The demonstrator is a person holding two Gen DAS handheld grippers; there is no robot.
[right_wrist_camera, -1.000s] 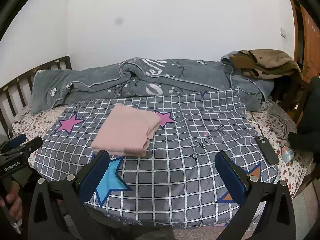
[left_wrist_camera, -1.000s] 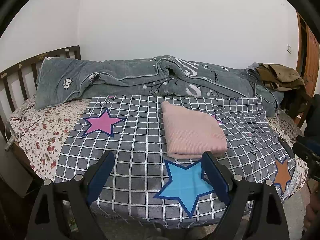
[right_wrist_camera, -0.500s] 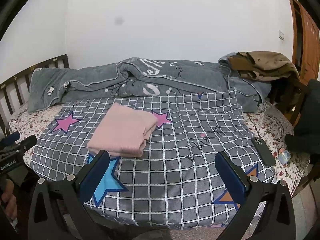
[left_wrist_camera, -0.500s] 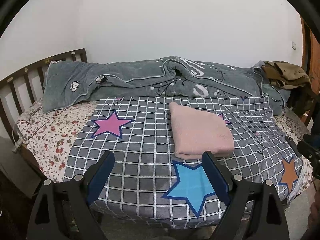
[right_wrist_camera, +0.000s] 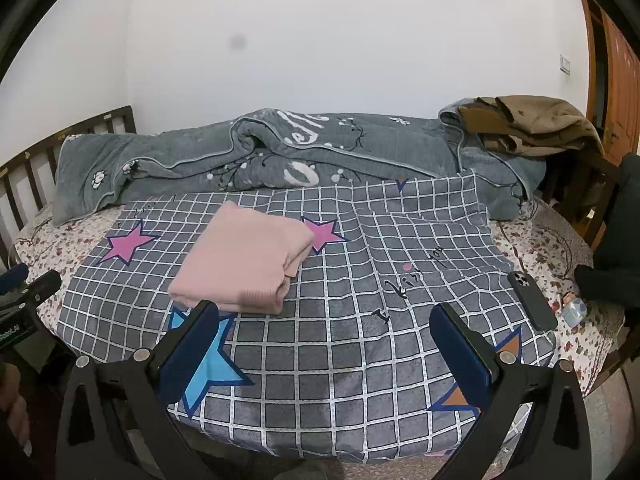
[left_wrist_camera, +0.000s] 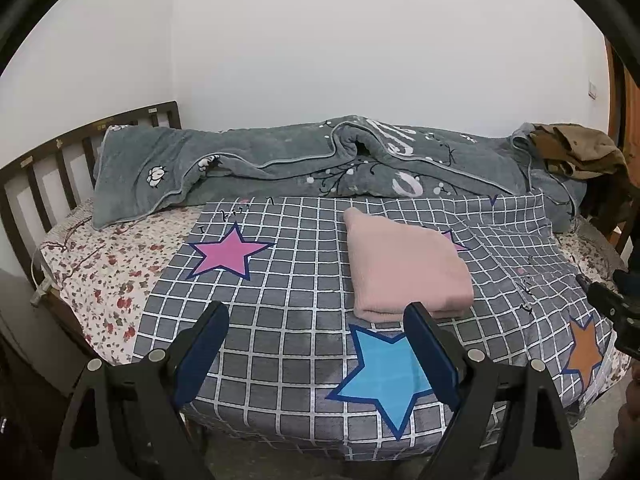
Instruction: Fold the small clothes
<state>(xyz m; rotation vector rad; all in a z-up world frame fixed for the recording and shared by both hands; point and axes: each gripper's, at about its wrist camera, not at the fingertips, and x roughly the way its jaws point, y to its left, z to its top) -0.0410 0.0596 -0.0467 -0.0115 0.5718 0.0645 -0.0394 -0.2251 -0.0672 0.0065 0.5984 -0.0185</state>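
Observation:
A pink garment [left_wrist_camera: 404, 264] lies folded into a thick rectangle on the grey checked blanket with stars [left_wrist_camera: 304, 320]. In the right wrist view the same pink garment [right_wrist_camera: 244, 264] sits left of centre on the blanket [right_wrist_camera: 360, 340]. My left gripper [left_wrist_camera: 316, 320] hovers off the bed's near edge, jaws wide open and empty, its right finger just in front of the garment's near edge. My right gripper [right_wrist_camera: 324, 320] is also open and empty, held back from the bed, the garment beyond its left finger.
A rumpled grey quilt [left_wrist_camera: 304, 164] runs along the wall. Brown clothes [right_wrist_camera: 528, 124] are piled at the far right. A dark phone [right_wrist_camera: 532, 300] lies on the blanket's right edge. A wooden headboard [left_wrist_camera: 44, 168] bounds the left; a wooden door [right_wrist_camera: 616, 92] stands at right.
Both views have drawn back a little and tilted, so the bed sits slightly farther and more of its left side shows. The garment and both grippers' jaws are unchanged.

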